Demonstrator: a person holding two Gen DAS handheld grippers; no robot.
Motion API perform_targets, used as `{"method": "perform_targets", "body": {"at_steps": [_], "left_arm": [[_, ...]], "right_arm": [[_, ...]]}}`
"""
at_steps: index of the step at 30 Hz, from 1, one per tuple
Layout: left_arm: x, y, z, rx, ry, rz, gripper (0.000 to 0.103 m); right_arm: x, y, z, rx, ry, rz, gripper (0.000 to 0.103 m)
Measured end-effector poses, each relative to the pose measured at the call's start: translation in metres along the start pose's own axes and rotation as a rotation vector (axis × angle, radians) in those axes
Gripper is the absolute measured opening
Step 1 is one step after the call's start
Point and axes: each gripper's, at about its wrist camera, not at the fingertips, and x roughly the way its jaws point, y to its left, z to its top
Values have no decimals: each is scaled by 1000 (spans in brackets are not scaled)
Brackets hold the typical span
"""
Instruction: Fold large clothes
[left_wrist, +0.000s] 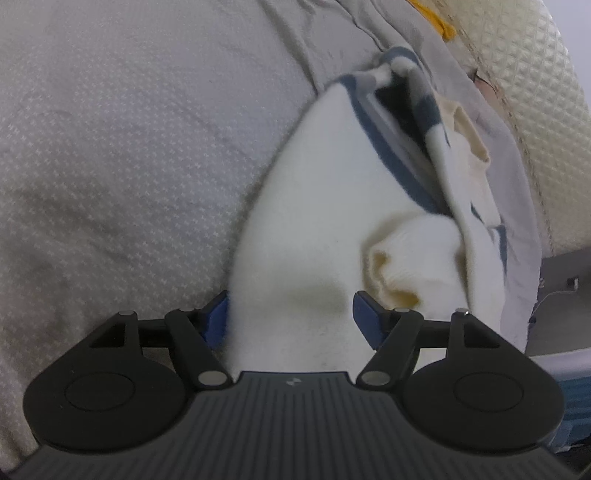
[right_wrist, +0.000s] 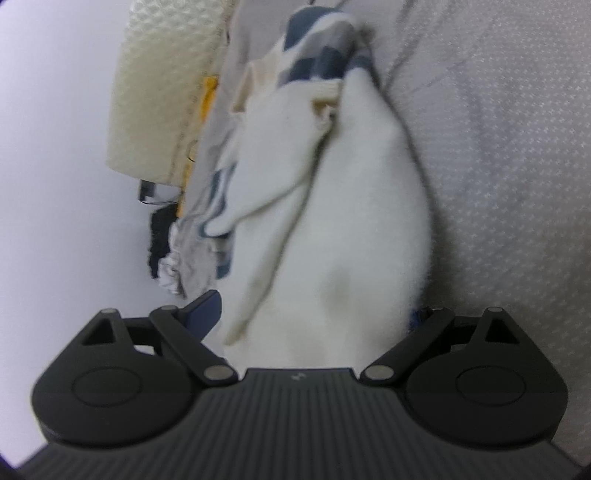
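Observation:
A white knitted garment (left_wrist: 314, 192) with blue-grey stripes at its far end lies bunched lengthwise on the grey patterned bedsheet (left_wrist: 110, 147). My left gripper (left_wrist: 291, 317) stands open, its blue pads (left_wrist: 218, 314) on either side of the garment's near end, which fills the gap. In the right wrist view the same garment (right_wrist: 351, 192) runs away from me, folded over itself. My right gripper (right_wrist: 314, 314) is wide open around its near end. One blue fingertip (right_wrist: 205, 306) shows at the left; the other is mostly hidden behind the cloth.
A cream quilted pad (left_wrist: 535, 92) edges the bed beyond the garment and also appears as a quilted pad (right_wrist: 159, 92) in the right wrist view. Dark and grey clothes (right_wrist: 166, 243) hang near the bed's edge. A yellow strip (left_wrist: 439, 22) lies by the pad.

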Motion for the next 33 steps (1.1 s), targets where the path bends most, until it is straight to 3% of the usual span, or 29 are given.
{"method": "perform_targets", "body": {"at_steps": [5,10,14,17,19,21,24,25,26,30,33], "left_arm": [[12,-5,-3,16,-42,49,75],[21,-21,-10,72,-56,16,75],[3,-25,-16,70,-69,-146,75],[-8,-24,-22,57,-65,-162,73],[-4,-21,-27,27,-21,-134,69],[6,-18,-31,-8,34,-83,53],[13,-18,-34,3,55,-13,35],[10,-19,-34,5,48,-15,30],[6,-20,-34,2,37,-23,23],[-24,-19,-35,-19,-48,-128,14],[-53,-22,-34,-16,-95,-201,11]], "right_arm": [[0,-7,0,47,-23,12,94],[1,-5,-3,-9,-13,-46,94],[-1,-13,-4,9,-9,-70,94],[-5,-17,-6,22,-14,-57,94],[-6,-20,-7,36,-3,-50,79],[-6,-28,-10,73,15,-69,72],[-2,-39,-14,91,52,-119,41],[-2,-42,-16,98,59,-138,26],[-3,-44,-17,115,67,-159,21],[-10,-29,-17,51,63,-151,12],[-25,-15,-15,15,36,-82,11]]}}
